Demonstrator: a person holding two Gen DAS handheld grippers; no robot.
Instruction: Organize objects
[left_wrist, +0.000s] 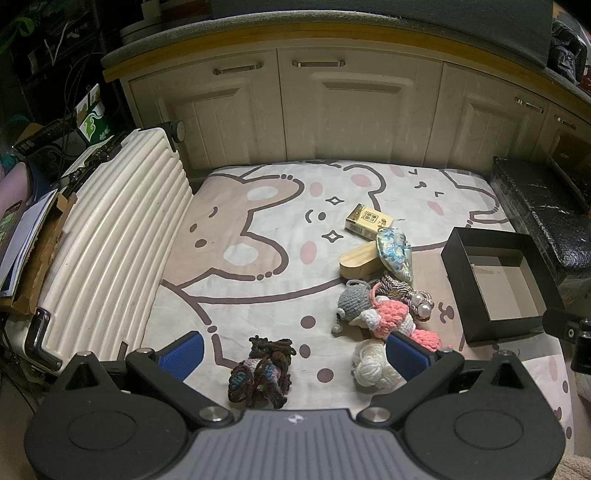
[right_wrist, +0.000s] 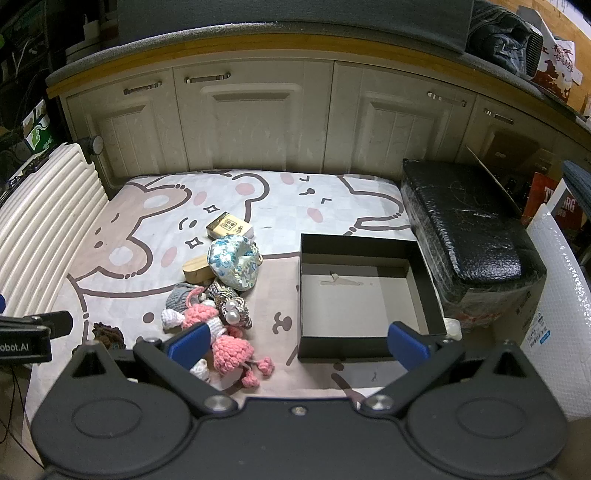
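On a cartoon-print mat (left_wrist: 258, 229) (right_wrist: 295, 199) lies a heap of small things: a yellow card box (left_wrist: 367, 218) (right_wrist: 229, 226), a wooden case (left_wrist: 357, 261) (right_wrist: 196, 270), a blue floral pouch (left_wrist: 394, 253) (right_wrist: 233, 260), a grey crochet toy (left_wrist: 354, 303) (right_wrist: 178, 295), a pink crochet toy (left_wrist: 394, 315) (right_wrist: 225, 339), a beaded bundle with pearls (left_wrist: 417, 301) (right_wrist: 231, 304) and white yarn (left_wrist: 371, 363). A dark crochet piece (left_wrist: 264, 373) (right_wrist: 108, 335) lies apart. An empty black box (left_wrist: 496, 284) (right_wrist: 360, 291) stands to the right. My left gripper (left_wrist: 293, 354) is open above the dark piece. My right gripper (right_wrist: 299, 343) is open, holding nothing.
A white ribbed suitcase (left_wrist: 110, 236) (right_wrist: 40, 214) bounds the mat on the left. Cream cabinet doors (left_wrist: 332, 110) (right_wrist: 258, 122) stand behind it. A black wrapped block (left_wrist: 543, 206) (right_wrist: 465, 221) and bubble-wrap parcel (right_wrist: 557, 314) sit to the right.
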